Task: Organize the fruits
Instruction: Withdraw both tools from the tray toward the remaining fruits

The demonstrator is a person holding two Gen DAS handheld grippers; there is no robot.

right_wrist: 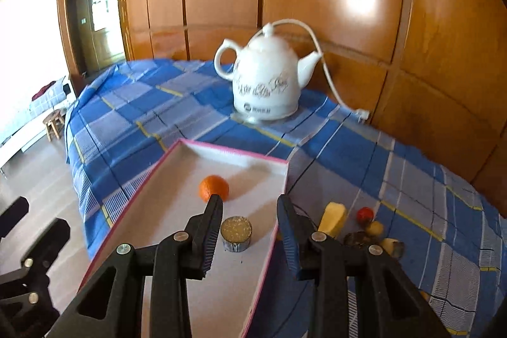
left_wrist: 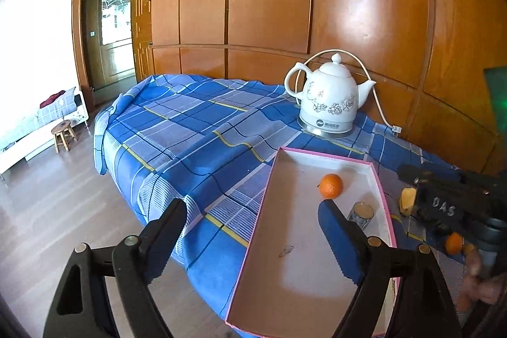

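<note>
Already boxed: orange, cut log

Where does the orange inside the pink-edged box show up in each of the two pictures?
Left wrist view: the orange sits right of centre, in the far part of the box, just above the right finger.
Right wrist view: the orange sits left of centre, just above the left finger, again in the far part of the box.
Shared landmark: the white kettle stands behind the box in both.
</note>
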